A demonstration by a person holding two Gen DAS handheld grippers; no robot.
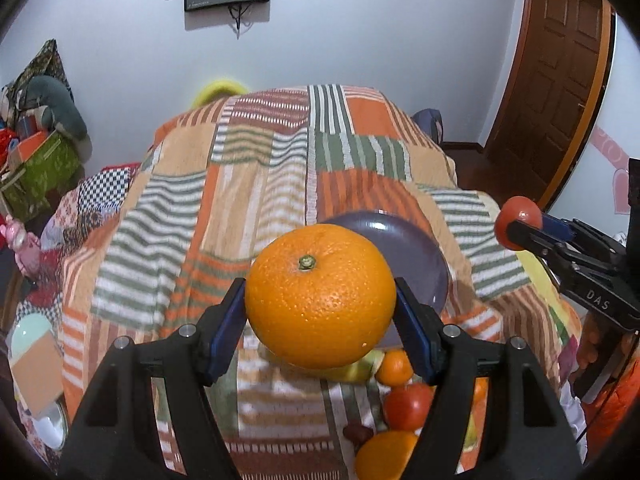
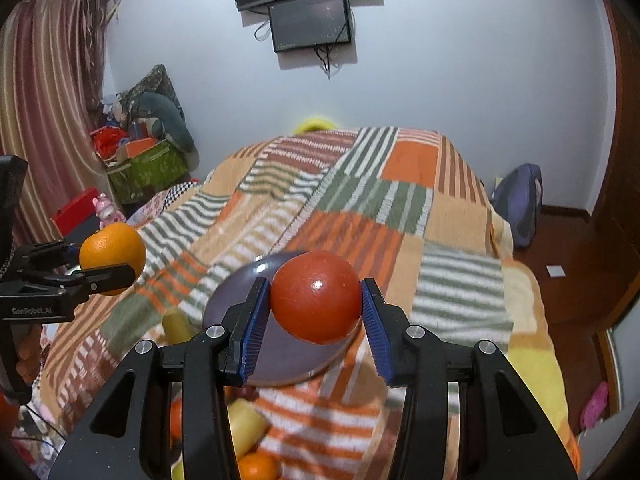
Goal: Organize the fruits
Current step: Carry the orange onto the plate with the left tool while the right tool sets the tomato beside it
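Here the left tool [image 1: 320, 300] pinches a large orange [image 1: 320, 295] between its blue pads, stem end up, held in the air above the striped patchwork blanket [image 1: 240, 184] that covers the bed. The right tool [image 2: 316, 304] clamps a red tomato [image 2: 316, 296] the same way, also lifted clear of the cloth. Each tool shows in the other's view — the tomato at the far right edge of the left wrist view, the orange at the left edge of the right wrist view — well apart from each other. A dark purple plate [image 1: 416, 248] lies on the blanket just beyond and below both fruits, its upper face bare. Nearer the cameras, under the tools, a loose cluster of fruit [image 1: 404, 404] rests on the blanket: small oranges, another tomato and something yellow-green. The far half of the blanket is open, running to its edge by the pale wall [image 1: 360, 48]. A wooden door [image 1: 560, 80] stands at right; boxes and clutter [image 2: 144, 160] crowd the left side.
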